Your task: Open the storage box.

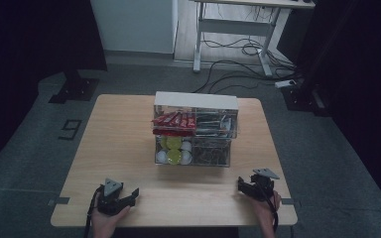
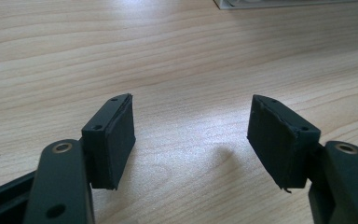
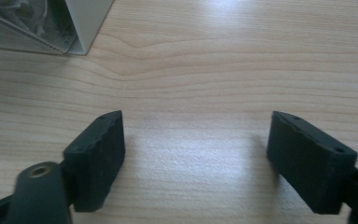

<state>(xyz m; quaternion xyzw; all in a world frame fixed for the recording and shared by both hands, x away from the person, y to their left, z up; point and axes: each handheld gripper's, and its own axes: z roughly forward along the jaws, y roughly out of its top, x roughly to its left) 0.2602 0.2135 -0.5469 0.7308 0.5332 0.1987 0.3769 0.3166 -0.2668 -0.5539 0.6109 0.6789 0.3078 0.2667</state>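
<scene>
A clear two-tier organiser (image 1: 195, 130) stands at the middle of the wooden table (image 1: 119, 144). Its upper left bin holds red snack bars (image 1: 174, 120), and the lower left bin holds white and yellow round items (image 1: 174, 150). The right bins hold dark packets (image 1: 213, 148). My left gripper (image 1: 129, 196) rests near the front left edge, held by a hand, and is open with bare wood between its pads (image 2: 192, 140). My right gripper (image 1: 242, 185) sits near the front right edge, also open over bare wood (image 3: 196, 154). A corner of the organiser (image 3: 81, 28) lies ahead of it.
A wide stretch of bare tabletop separates both grippers from the organiser. Behind the table stand a white desk frame (image 1: 238, 29), floor cables (image 1: 228, 67) and a power strip (image 1: 288, 83). Dark curtains flank both sides.
</scene>
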